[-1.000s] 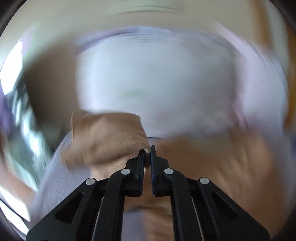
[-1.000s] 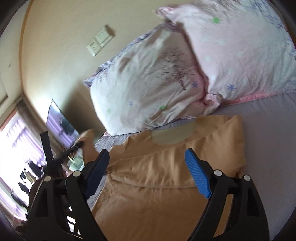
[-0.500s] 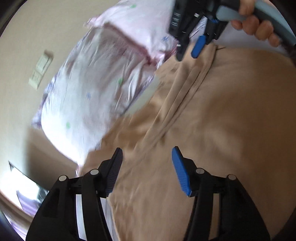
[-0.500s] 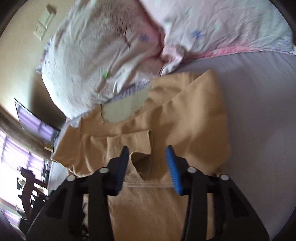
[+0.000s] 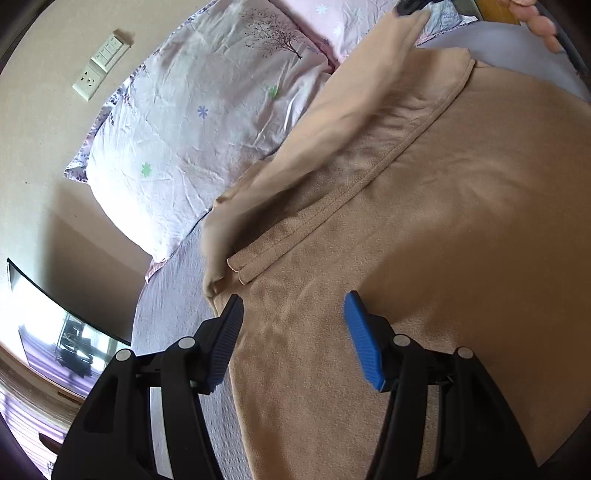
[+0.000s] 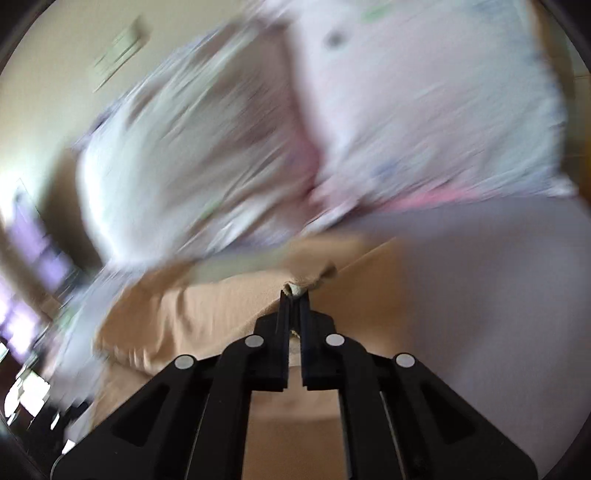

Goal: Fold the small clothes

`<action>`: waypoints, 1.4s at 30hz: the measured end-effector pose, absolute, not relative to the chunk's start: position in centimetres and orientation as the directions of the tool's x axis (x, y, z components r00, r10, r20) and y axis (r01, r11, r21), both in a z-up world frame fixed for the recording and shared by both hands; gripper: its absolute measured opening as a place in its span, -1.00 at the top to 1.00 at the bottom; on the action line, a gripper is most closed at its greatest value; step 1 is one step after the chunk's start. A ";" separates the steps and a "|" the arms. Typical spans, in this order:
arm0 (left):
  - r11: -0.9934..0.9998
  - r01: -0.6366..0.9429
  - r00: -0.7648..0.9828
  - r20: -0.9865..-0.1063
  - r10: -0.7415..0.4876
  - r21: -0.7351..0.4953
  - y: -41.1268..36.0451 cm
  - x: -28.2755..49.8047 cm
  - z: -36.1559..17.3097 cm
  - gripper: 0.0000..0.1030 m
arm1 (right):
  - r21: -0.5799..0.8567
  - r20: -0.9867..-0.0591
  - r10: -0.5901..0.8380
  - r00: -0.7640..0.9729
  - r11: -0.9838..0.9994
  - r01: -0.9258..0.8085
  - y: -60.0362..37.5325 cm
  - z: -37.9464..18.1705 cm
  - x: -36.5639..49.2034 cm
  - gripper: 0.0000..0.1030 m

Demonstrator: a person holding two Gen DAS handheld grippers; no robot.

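A tan shirt (image 5: 424,206) lies spread on the lilac bed sheet (image 5: 173,295). My left gripper (image 5: 293,314) is open and empty, hovering just over the shirt's near left edge. In the left wrist view the right gripper (image 5: 412,9) shows at the top, lifting a strip of the shirt. In the blurred right wrist view my right gripper (image 6: 294,293) is shut on a fold of the tan shirt (image 6: 207,314), held above the sheet (image 6: 498,295).
Two floral pillows (image 5: 207,110) lie against the beige wall beyond the shirt. A wall socket plate (image 5: 101,64) sits above them. A dark screen (image 5: 55,332) stands at the left of the bed.
My left gripper let go of the shirt and opened over it. My right gripper closed on a fold of the shirt and lifted it, moving fast.
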State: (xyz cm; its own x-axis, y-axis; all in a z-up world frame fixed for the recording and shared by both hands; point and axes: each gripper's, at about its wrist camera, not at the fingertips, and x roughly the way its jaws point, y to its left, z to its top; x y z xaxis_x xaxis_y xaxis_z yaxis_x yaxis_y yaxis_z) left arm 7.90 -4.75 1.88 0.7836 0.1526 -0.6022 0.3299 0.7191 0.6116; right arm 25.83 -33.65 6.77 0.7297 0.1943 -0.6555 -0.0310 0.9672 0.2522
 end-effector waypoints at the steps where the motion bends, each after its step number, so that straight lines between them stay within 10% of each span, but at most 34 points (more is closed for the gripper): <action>1: 0.723 0.330 0.782 -0.605 0.150 0.606 -4.7 7.9 1.9 -0.14 | 0.229 -0.696 0.185 0.694 0.973 -0.030 -33.9 6.0 26.3 0.75; 9: 0.767 0.334 0.760 -0.638 0.125 0.548 -4.2 8.8 2.3 -0.14 | 0.272 -0.651 0.284 0.705 0.953 -0.132 -33.8 7.0 25.7 0.53; 14: 0.795 0.327 0.755 -0.647 0.106 0.511 -3.7 9.0 2.4 -0.14 | 0.216 -0.843 0.228 0.487 0.973 -0.082 -31.6 0.8 29.6 0.01; 21: 0.903 0.377 0.718 -0.681 -0.145 0.205 1.5 6.0 5.8 -0.15 | 0.376 -0.733 0.441 0.518 0.897 -0.233 -33.1 3.6 23.6 -0.26; 25: 0.903 0.427 0.684 -0.640 -0.349 -0.037 6.8 2.2 7.5 -0.47 | 0.474 -0.602 0.647 0.467 0.761 -0.443 -35.0 5.7 15.2 -0.55; 32: 0.804 0.497 0.507 -0.642 -0.575 -0.328 13.9 -4.2 4.0 -0.66 | 0.593 -0.566 0.790 0.238 0.590 -0.548 -39.9 3.2 0.6 -0.62; 42: 0.804 0.455 0.421 -0.703 -0.573 -0.383 12.0 -2.8 -1.0 -0.66 | 0.690 -0.625 0.756 0.193 0.651 -0.317 -42.8 -5.4 -0.2 -0.69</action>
State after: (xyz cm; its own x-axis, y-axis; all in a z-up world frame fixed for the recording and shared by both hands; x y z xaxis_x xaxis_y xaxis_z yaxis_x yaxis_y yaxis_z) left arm -2.75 11.98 -0.98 0.4209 -0.5731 -0.7032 0.4548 0.8040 -0.3831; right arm -0.21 -42.75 -5.41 0.1930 0.7562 -0.6252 -0.3168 0.6511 0.6897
